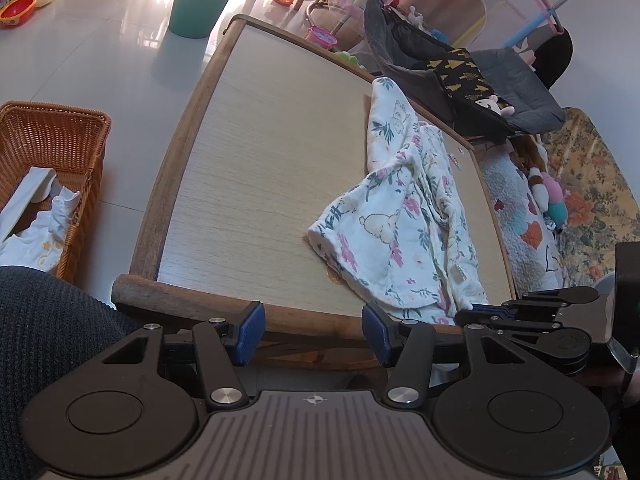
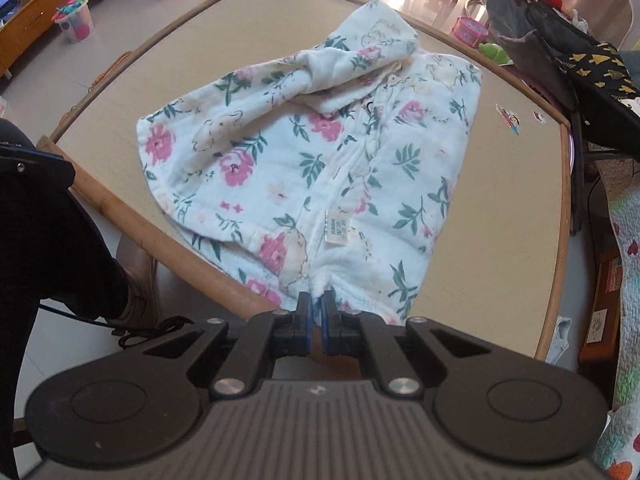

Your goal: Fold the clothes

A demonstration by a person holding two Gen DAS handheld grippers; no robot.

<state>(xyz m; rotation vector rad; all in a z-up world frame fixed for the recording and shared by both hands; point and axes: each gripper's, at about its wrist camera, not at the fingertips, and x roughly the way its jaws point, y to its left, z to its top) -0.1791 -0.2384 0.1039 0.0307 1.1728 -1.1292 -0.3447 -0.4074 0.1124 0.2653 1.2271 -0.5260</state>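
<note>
Floor is the biggest thing here, white and shiny, all around the table. The table is wood with a round brown rim. A basket sits on the floor beside the table's left side, with white clothes in it. A green bin stands on the floor past the table's far end.

On the table lies the shirt. It is white with pink flowers and green leaves. It is on the table's right half, and its near hem hangs at the table's near rim. One sleeve is flopped across its top, and the cloth is bumpy, not flat. A small tag shows near the hem.

The right gripper is at the table's near rim. Its blue pads are squeezed together on a little bunch of the shirt's hem. The left gripper is also at the table's near rim, to the left of the shirt. Its jaws are spread apart with nothing between them.

What could go wrong? I think the pinch is very small. If the right gripper pulls fast, the hem could slip out. With only one spot held, the shirt could drag into a lump or slide off the table's near rim. The flopped sleeve could also get trapped inside the fold and make it lumpy.
</note>
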